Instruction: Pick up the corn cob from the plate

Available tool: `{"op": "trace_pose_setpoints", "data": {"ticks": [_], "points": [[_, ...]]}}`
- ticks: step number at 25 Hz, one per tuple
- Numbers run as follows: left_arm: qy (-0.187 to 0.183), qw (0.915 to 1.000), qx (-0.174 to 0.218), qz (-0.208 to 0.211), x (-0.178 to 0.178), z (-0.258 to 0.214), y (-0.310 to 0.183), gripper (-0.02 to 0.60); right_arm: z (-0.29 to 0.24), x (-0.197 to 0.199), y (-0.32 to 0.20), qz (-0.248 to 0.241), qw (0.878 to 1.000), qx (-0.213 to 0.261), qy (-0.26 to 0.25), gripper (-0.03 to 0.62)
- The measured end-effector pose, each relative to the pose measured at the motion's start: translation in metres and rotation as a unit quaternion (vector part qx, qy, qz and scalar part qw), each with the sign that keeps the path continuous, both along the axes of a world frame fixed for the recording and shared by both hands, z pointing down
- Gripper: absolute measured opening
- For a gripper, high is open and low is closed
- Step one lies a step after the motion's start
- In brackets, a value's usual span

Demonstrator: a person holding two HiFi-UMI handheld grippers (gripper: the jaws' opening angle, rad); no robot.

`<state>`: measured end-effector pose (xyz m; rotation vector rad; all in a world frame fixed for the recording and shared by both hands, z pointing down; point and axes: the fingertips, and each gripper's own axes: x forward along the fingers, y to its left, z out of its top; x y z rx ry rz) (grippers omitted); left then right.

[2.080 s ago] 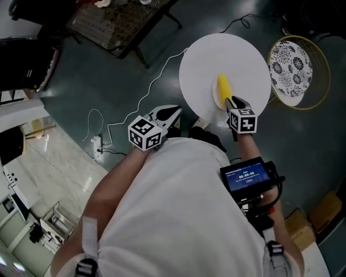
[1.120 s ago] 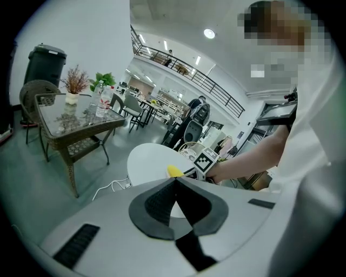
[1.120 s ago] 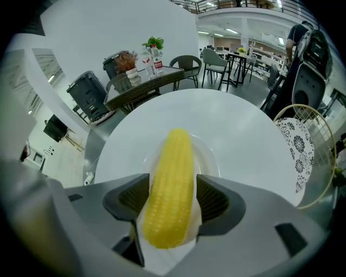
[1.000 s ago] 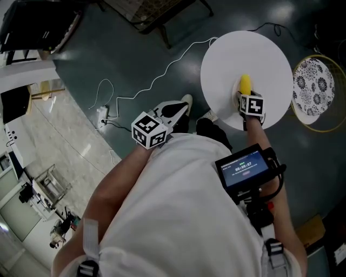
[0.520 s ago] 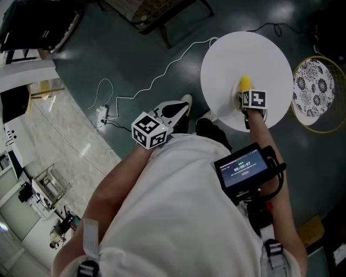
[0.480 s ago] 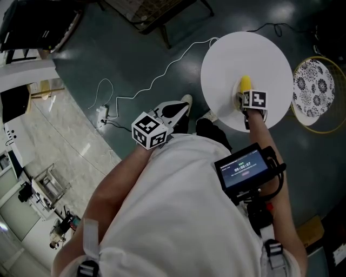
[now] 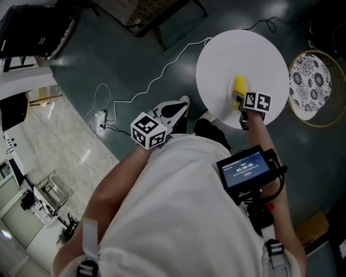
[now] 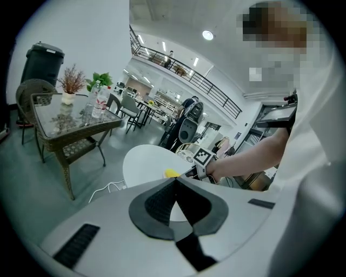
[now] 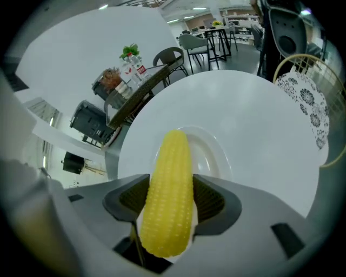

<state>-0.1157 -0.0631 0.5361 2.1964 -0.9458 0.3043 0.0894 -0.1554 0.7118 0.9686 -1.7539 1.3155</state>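
Note:
A yellow corn cob lies lengthwise between the jaws of my right gripper, which is shut on its near half. Its far tip points out over the small white plate. Whether the cob touches the plate cannot be told. In the head view the corn cob shows just beyond the right gripper on the round white table. My left gripper hangs off the table near my body, and in its own view the left gripper is shut on nothing.
A wicker chair with a patterned cushion stands right of the table. A glass-topped wicker table is at the back left. A white cable runs across the floor to a power strip. A small screen sits on the right forearm.
My right gripper has slid forward along the corn cob and now covers its near half. The head view has shifted a little. The left gripper has stayed where it was.

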Motion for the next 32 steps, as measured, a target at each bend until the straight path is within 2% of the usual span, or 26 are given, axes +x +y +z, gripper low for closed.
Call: {"op": "trace_pose_setpoints", "data": {"ticks": [4,11,16,19,27,32], "points": [[-0.001,0.9999,0.0,0.011,0.001,0.003,-0.001,0.006,-0.003,-0.004,0.0,0.045,0.998,-0.001,-0.051,0.253],[-0.004,0.9996,0.001,0.027,0.004,0.011,-0.002,0.006,-0.001,-0.009,0.001,0.085,0.991,0.0,-0.101,0.253],[-0.007,0.9992,0.003,0.038,0.015,0.004,0.002,0.006,-0.011,0.003,0.003,0.166,0.971,-0.006,-0.171,0.253],[-0.01,0.999,0.005,0.043,0.031,-0.009,0.009,0.005,-0.028,0.019,0.008,0.196,0.959,-0.001,-0.207,0.253],[-0.012,0.998,0.008,0.061,0.049,-0.014,0.016,0.006,-0.049,0.024,0.01,0.219,0.932,0.03,-0.287,0.253],[-0.014,0.9973,0.008,0.071,0.049,-0.013,0.015,0.006,-0.057,0.028,0.007,0.229,0.924,0.047,-0.303,0.253]]}}
